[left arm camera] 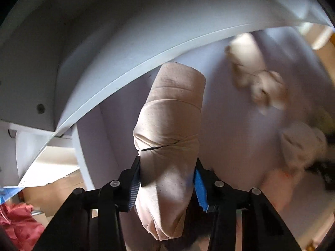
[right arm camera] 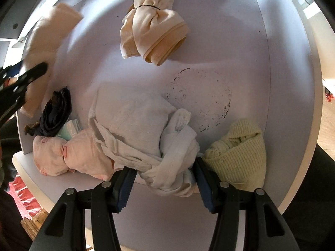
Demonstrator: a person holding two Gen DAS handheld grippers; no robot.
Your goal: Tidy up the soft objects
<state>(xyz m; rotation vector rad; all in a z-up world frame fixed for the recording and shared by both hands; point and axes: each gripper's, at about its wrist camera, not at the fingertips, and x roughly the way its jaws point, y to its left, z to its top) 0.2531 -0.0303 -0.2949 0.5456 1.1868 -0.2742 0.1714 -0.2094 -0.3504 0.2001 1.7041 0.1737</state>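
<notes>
Left gripper (left arm camera: 166,185) clamps a rolled beige cloth (left arm camera: 170,129) between its blue pads, the roll reaching far toward the white shelf (left arm camera: 219,115) — a blurred beige bundle (left arm camera: 259,83) lies far right.

Right gripper (right arm camera: 165,183) closes on a white cloth bundle (right arm camera: 144,129) at the shelf's near edge — pink cloth (right arm camera: 71,156) left, yellow knit (right arm camera: 238,152) right, tied beige bundle (right arm camera: 152,29) far.

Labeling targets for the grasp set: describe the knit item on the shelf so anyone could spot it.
Start at the white shelf seen from the right wrist, and go to its front edge, right of the right gripper. The pale yellow knit piece sits there beside the white cloth bundle. It alone is ribbed and yellowish; its neighbours are smooth white, pink or beige.
</notes>
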